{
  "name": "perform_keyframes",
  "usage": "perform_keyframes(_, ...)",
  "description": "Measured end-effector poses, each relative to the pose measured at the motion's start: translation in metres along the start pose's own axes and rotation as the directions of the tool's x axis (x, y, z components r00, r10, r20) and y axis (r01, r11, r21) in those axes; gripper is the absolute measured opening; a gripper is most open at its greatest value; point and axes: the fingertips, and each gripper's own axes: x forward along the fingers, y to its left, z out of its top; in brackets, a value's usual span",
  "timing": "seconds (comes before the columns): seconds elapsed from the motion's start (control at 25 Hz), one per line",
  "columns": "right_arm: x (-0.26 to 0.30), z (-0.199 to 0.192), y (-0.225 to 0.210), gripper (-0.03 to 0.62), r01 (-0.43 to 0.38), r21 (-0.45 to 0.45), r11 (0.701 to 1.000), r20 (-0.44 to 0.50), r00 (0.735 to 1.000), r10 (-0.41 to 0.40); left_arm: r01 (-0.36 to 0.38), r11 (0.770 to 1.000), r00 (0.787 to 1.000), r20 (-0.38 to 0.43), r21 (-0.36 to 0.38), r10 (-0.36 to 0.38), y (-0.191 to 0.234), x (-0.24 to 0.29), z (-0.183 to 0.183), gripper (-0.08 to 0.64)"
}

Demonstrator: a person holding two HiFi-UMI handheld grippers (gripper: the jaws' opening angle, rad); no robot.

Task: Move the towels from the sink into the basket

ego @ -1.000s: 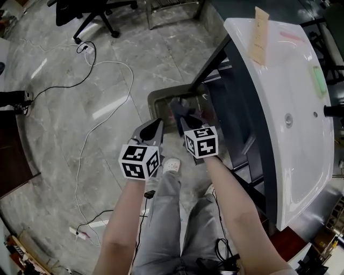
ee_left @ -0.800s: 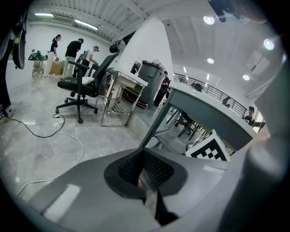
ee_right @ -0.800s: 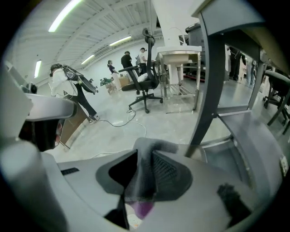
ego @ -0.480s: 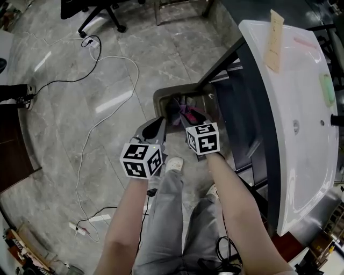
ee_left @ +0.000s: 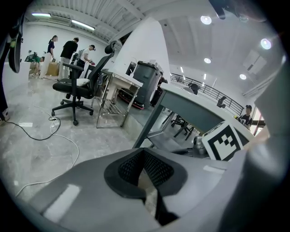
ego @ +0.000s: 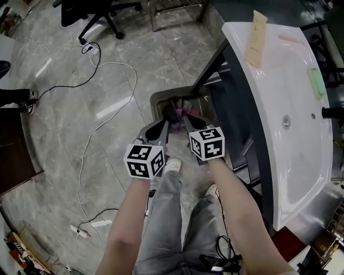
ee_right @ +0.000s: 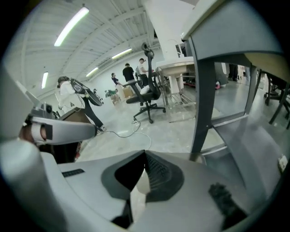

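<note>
The basket (ego: pixel 155 102) stands on the floor beside the sink's stand, with a dark towel and a pink one (ego: pixel 181 111) lying inside. Both grippers hover just above its near edge. My left gripper (ego: pixel 163 125) is shut and empty, its pads meeting in the left gripper view (ee_left: pixel 144 153). My right gripper (ego: pixel 188 119) has just been closing; it is shut with nothing between its pads (ee_right: pixel 144 156). The white sink (ego: pixel 293 156) at the right holds a tan cloth (ego: pixel 257 37) at its far end.
A green pad (ego: pixel 318 80) and a pink strip (ego: pixel 290 38) lie on the sink's rim. The dark metal stand (ego: pixel 236 107) runs beside the basket. A white cable (ego: pixel 107 70), a power strip (ego: pixel 86 232) and an office chair (ego: pixel 91 11) occupy the floor at left.
A second ago a dark towel hung at the right gripper over the basket; it now lies inside. The right gripper opened, then shut, and rose a little.
</note>
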Motion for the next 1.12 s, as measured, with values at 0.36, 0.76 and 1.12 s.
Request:
perform_keyframes(0.36, -0.05, 0.031, 0.034, 0.017, -0.113, -0.061, 0.992, 0.078, 0.99, 0.118, -0.004, 1.0, 1.0, 0.015, 0.014, 0.003, -0.024, -0.012, 0.02, 0.004)
perform_keyframes(0.76, -0.099, 0.074, 0.054, 0.017, -0.085, -0.082, 0.993, 0.143, 0.985, 0.096, -0.008, 0.999, 1.0, 0.023, 0.046, 0.007, -0.051, -0.029, 0.05, 0.003)
perform_keyframes(1.12, -0.132, 0.099, 0.059, 0.017, -0.049, -0.062, 0.997, 0.197, 0.979, 0.06, -0.032, 0.997, 0.998, 0.058, 0.068, 0.028, -0.068, -0.045, 0.08, 0.003)
